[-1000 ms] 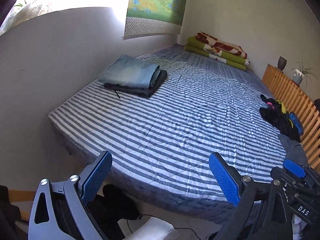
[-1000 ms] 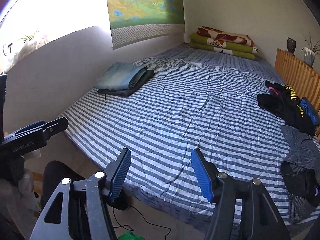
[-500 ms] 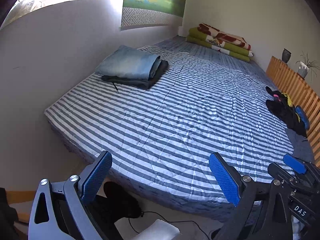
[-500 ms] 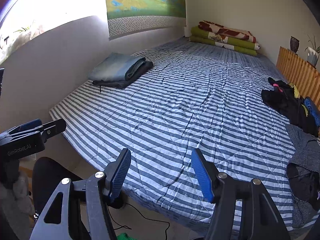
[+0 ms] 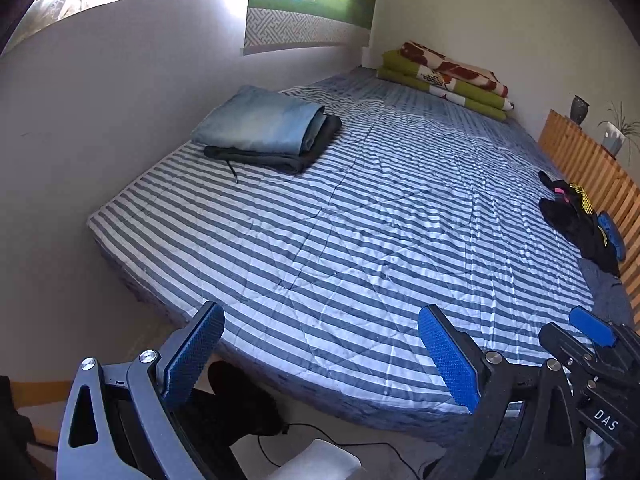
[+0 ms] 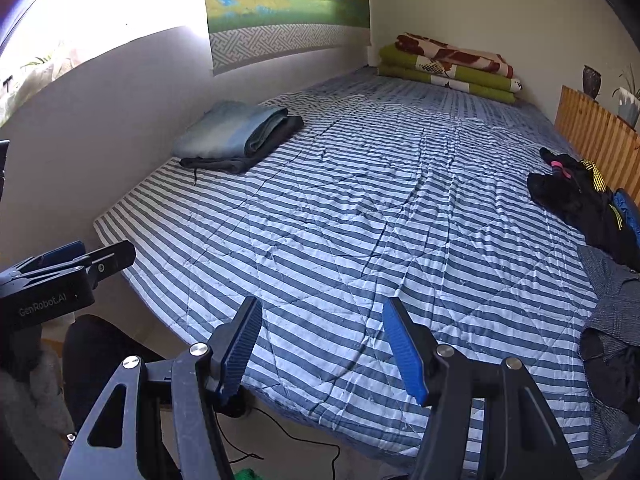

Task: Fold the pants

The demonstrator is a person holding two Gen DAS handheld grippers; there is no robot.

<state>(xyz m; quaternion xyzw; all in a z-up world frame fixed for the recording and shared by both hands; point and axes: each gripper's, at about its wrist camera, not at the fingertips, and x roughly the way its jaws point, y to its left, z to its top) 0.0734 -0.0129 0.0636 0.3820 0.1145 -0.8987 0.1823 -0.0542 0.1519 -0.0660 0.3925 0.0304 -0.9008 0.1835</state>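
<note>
Bed (image 5: 320, 240) with a blue-and-white striped quilt, filling the middle of both wrist views, its near edge running across the lower part of each frame. Left gripper (image 5: 320, 352), lower edge of the left wrist view: blue-padded fingers (image 5: 192, 352) spread wide, nothing between them, only quilt and floor behind the gap. Right gripper (image 6: 322, 348), lower centre of the right wrist view: fingers (image 6: 404, 352) likewise apart and empty, poised over the near edge of the quilt. Each tool also shows at the margin of the other's view, the left one at the left edge of the right wrist view and the right one at the lower right corner of the left wrist view. Folded stack (image 5: 272, 132), upper left of the quilt beside the wall: pale blue jeans (image 6: 232, 132) lying on a dark folded garment (image 6: 256, 152), with a thin cord trailing from the dark layer onto the stripes. Unfolded dark clothing (image 6: 572, 196), right edge of the frame, heaped against the wooden slatted rail (image 6: 592, 136), with yellow, pink and blue details; which of these pieces are pants cannot be told. Grey patterned garment (image 6: 608, 292), lower right of the right wrist view, crumpled at the quilt's near corner. Folded green and red-patterned blankets (image 5: 448, 80), upper centre, stacked at the far end against the wall. Black cable (image 6: 304, 440) on the floor along the lower edge.
</note>
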